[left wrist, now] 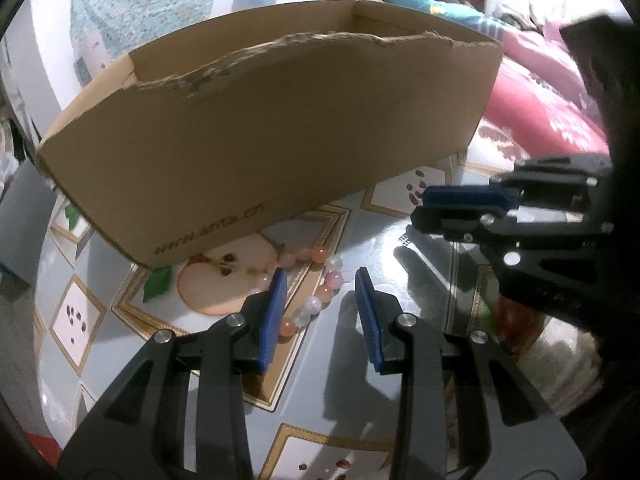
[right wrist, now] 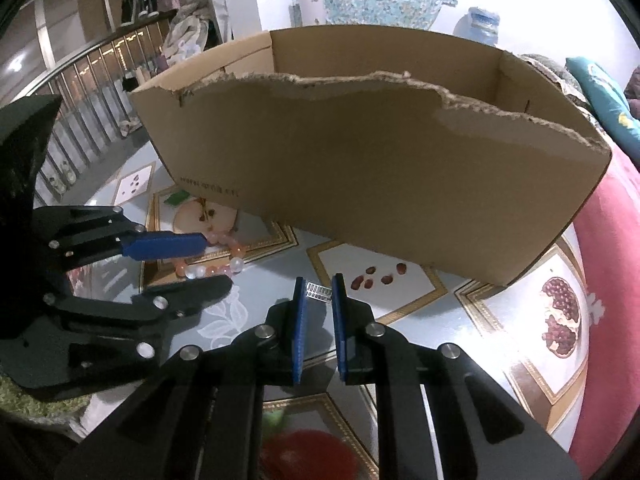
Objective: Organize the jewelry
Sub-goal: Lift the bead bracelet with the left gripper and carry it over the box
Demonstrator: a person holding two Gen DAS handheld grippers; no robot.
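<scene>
Beads first: the bracelet (left wrist: 316,292) is a loop of pink, orange and white beads lying flat on the desk (left wrist: 380,240), right ahead of the left gripper (left wrist: 320,312). Its jaws are spread wide with nothing in them, one pad resting by the near left side of the loop and the other out to the right of it. Looks to me like they're straddling one side of the loop so they can pinch the strand, but no grip yet.

The right gripper (right wrist: 320,304) is a different story. Its jaws are nearly closed, with a small silvery piece (right wrist: 318,293) sitting between the tips. Could be a clip or a bit of chain, it's too small to call. I can't tell for sure whether the pads are really pressing on it or just framing it, though the narrow gap suggests a pinch.

Cardboard box (right wrist: 360,160) stands just past both sets of jaws, open on top with a ragged torn front edge. My guess is that's where the jewelry goes, which explains why both grippers are parked right in front of it. From the right wrist view the bracelet (right wrist: 216,258) sits off to the left of the jaws, tucked between the left gripper's (right wrist: 200,260) pads.
</scene>
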